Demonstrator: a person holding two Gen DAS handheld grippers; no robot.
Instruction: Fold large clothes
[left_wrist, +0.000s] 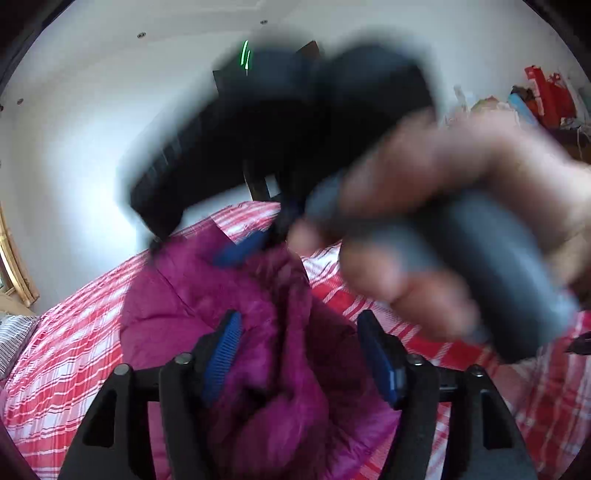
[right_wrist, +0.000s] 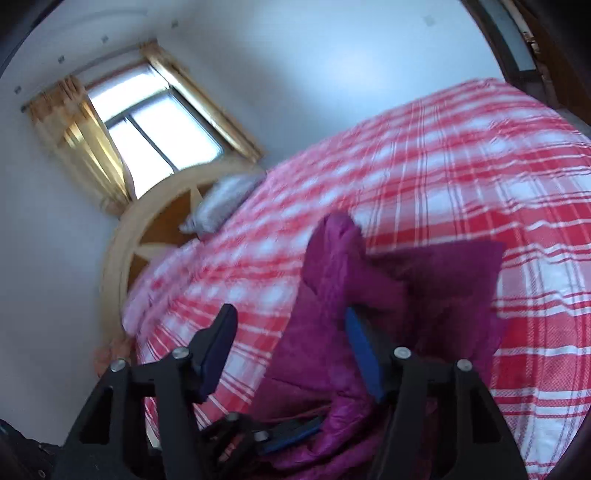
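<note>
Mid-fold: the magenta quilted jacket (left_wrist: 192, 314) lies bunched on the red-checked bed (right_wrist: 461, 166). Left gripper (left_wrist: 299, 354) stands spread astride it; right gripper (right_wrist: 291, 354) spread (apparently empty, though blurred). Next, pinch an edge.

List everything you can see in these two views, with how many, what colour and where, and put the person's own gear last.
jacket: one, magenta, puffy, crumpled on the bed
bedspread: one, red and white plaid, covering the bed
pillow: one, grey striped, at the bed's head
headboard: one, pale wood, curved, under the window
window: one, with yellow curtains
left gripper: black with blue pads, open over the jacket
right gripper: black with blue pads, open
hand: one, holding the right gripper's handle
</note>
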